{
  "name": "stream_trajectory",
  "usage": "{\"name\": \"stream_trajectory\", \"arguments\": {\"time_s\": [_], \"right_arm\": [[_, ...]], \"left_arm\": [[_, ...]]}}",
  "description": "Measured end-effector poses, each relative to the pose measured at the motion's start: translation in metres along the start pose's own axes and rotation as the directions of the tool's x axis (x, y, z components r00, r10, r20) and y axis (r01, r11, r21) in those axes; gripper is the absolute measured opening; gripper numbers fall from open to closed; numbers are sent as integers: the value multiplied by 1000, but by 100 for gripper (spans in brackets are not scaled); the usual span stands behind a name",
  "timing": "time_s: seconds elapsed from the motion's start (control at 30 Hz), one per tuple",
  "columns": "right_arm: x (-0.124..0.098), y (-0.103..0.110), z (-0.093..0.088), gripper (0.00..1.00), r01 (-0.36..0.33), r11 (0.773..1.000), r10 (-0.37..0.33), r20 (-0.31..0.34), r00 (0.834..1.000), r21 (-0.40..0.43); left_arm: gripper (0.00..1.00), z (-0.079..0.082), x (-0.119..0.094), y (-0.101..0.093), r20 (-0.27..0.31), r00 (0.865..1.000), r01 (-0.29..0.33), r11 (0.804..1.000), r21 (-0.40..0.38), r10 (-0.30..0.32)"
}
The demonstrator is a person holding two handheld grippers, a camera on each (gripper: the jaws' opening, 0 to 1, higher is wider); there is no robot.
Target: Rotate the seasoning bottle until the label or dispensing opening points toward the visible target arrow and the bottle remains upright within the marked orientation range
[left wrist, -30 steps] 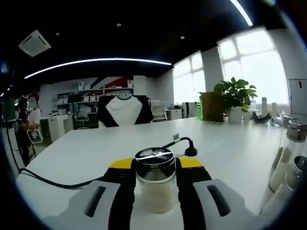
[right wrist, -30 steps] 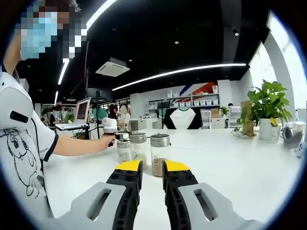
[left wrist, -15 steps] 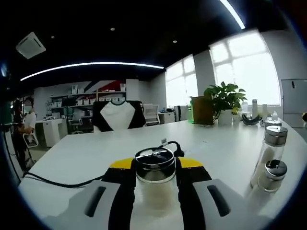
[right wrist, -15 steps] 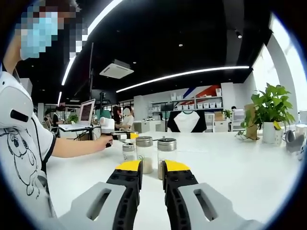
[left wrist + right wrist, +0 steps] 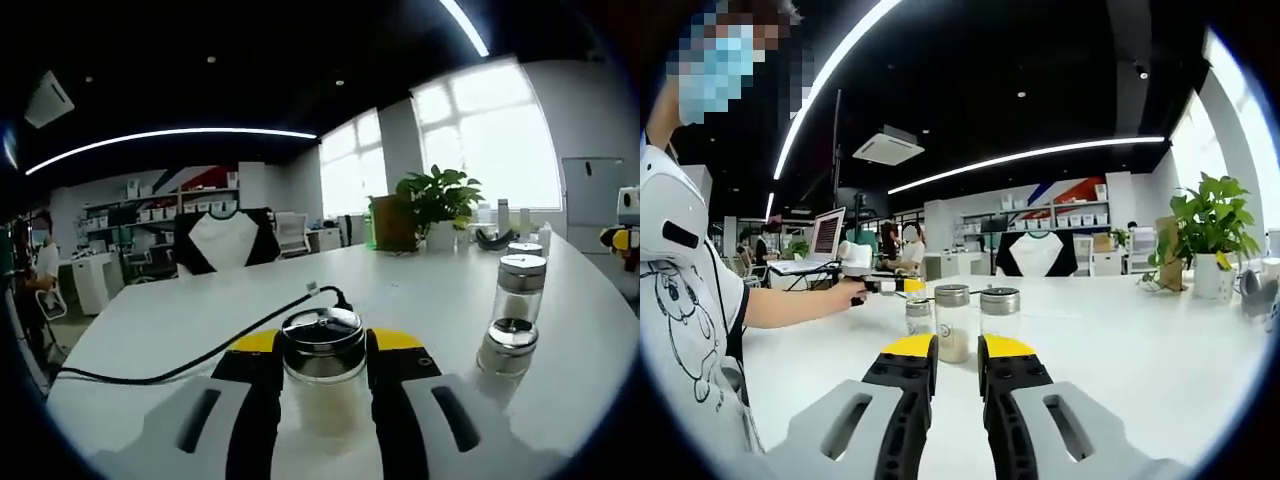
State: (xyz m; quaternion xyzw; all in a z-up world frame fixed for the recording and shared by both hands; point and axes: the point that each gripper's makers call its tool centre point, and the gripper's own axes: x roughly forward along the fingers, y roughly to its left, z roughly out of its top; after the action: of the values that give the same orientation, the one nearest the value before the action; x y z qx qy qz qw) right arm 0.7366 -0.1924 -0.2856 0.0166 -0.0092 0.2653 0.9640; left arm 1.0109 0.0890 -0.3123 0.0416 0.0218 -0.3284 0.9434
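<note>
Between the yellow-tipped jaws of the left gripper [image 5: 322, 372], a glass seasoning bottle [image 5: 322, 378] with a metal lid is clamped upright on the white table [image 5: 420, 300], held at its sides, presumably so it can be twisted without tipping. No target arrow can be made out. Just beyond, a black cable [image 5: 200, 352] is trailed across the table; to the right, two more shaker bottles [image 5: 513, 313] are left standing. The right gripper [image 5: 956, 366] is held idle above the table, jaws nearly closed on nothing, well short of the bottles [image 5: 975, 321] further off.

Left gripper [image 5: 322, 365] clamped, right gripper [image 5: 957, 365] near-closed
</note>
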Motion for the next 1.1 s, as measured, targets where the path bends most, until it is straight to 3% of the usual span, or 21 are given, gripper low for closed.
{"name": "stream_trajectory", "arguments": {"time_s": [0.3, 1.0, 1.1], "right_arm": [[-3, 5, -1, 13, -5, 1000, 5, 12, 1000, 7], [-7, 8, -4, 13, -13, 1000, 12, 17, 1000, 12], [-8, 10, -3, 8, -22, 1000, 22, 16, 1000, 13]], "left_arm": [[34, 1, -16, -25, -7, 998, 58, 998, 7, -58], [34, -16, -39, -44, -29, 997, 69, 997, -26, -70], [34, -17, -43, -45, -29, 997, 71, 997, -20, -71]]}}
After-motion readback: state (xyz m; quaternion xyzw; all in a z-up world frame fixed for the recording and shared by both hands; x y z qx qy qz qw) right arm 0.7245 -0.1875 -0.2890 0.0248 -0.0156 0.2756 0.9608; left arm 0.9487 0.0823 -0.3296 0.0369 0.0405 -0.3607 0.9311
